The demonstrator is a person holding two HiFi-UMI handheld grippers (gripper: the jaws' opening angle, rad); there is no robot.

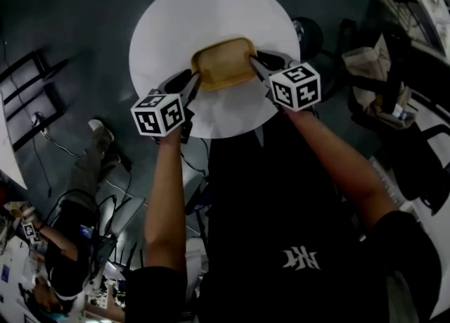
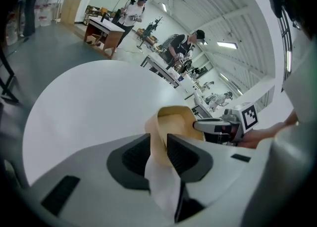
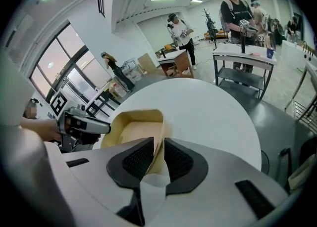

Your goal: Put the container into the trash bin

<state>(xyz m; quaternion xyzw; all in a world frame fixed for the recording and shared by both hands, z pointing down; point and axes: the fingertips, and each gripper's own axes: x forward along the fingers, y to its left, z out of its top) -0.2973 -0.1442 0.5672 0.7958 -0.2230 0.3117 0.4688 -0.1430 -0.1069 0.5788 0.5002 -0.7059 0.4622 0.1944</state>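
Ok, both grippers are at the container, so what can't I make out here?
Trash bin: none clearly in any view; the dark round shape beyond the table in the head view is too dim to name.
Container underside: hidden by its own walls, all views; resting or lifted, cannot tell.

Angled downward, the left hand-held gripper (image 1: pixel 193 83) and right hand-held gripper (image 1: pixel 254 67) clamp the container (image 1: pixel 223 62).

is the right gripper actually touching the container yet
Touching. The right gripper view shows the wall of the container pinched in the right gripper, with both jaws pressed against it and no gap on either side.
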